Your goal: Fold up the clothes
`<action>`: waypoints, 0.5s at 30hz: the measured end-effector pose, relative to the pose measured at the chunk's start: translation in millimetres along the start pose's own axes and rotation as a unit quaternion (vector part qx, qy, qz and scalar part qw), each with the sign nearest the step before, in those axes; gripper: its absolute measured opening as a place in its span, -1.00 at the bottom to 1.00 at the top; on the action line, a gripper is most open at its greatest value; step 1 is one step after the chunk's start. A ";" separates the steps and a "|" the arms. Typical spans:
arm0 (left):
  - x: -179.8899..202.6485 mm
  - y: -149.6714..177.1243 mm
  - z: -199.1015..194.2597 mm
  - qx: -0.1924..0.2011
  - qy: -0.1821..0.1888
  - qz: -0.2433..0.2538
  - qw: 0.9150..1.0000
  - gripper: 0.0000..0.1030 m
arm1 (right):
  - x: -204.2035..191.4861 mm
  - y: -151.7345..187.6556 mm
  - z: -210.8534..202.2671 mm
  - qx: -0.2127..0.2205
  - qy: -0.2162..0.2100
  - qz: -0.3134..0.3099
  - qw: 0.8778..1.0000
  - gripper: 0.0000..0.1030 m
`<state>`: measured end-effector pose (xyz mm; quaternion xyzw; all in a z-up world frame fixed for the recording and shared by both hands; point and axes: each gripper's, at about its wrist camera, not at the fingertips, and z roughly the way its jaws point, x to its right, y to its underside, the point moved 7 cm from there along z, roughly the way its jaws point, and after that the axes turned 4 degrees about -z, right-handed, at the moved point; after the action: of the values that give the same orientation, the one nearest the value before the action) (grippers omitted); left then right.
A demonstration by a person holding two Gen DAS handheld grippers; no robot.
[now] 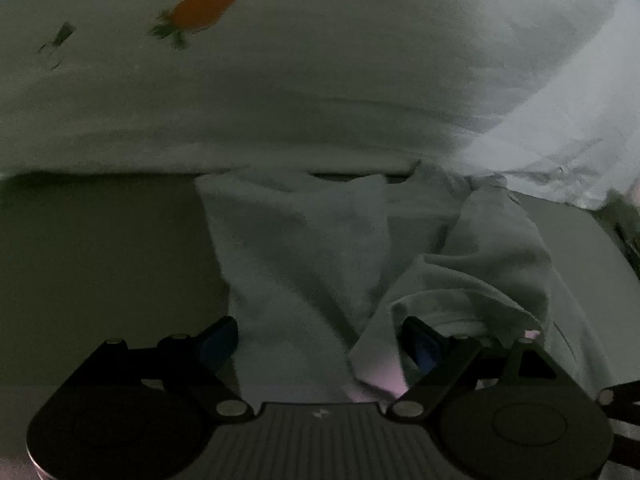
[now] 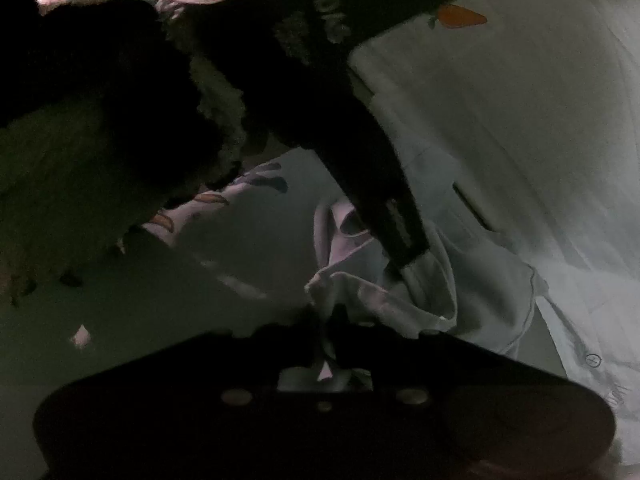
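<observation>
Both grippers I see low over the pale shirt: my left gripper stands wide with a crumpled fold between its fingers, my right gripper pinches a bunched edge, and farther off lies a carrot print.

Both views are very dim and grainy, with a greenish-grey cast. The left wrist view is soft, brightest on the pale shirt at upper right, and its round fisheye edge goes black at the corners. In the right wrist view the right gripper is a near-black, blurred silhouette.
</observation>
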<state>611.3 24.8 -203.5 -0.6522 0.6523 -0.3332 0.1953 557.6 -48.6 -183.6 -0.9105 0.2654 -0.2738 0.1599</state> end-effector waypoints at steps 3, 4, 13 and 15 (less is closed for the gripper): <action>-8.8 3.2 -5.8 0.010 -0.017 -0.020 1.000 0.74 | 7.2 6.4 -22.3 0.003 -0.017 0.009 1.000 -0.82; -10.4 3.8 -7.0 0.012 -0.023 -0.023 0.999 0.74 | 9.6 8.5 -29.8 0.004 -0.023 0.012 1.000 -0.80; -7.8 13.0 -16.6 0.004 -0.061 -0.050 0.997 0.74 | 78.0 -14.6 -61.8 0.041 -0.045 0.085 0.995 -0.15; -7.6 14.4 -18.7 0.004 -0.069 -0.068 0.995 0.74 | 98.3 -23.7 -44.2 0.054 -0.060 0.127 0.989 -0.29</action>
<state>588.5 34.6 -201.7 -0.7155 0.5904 -0.3022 0.2193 610.9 -92.0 -97.3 -0.8744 0.3536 -0.2096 0.2578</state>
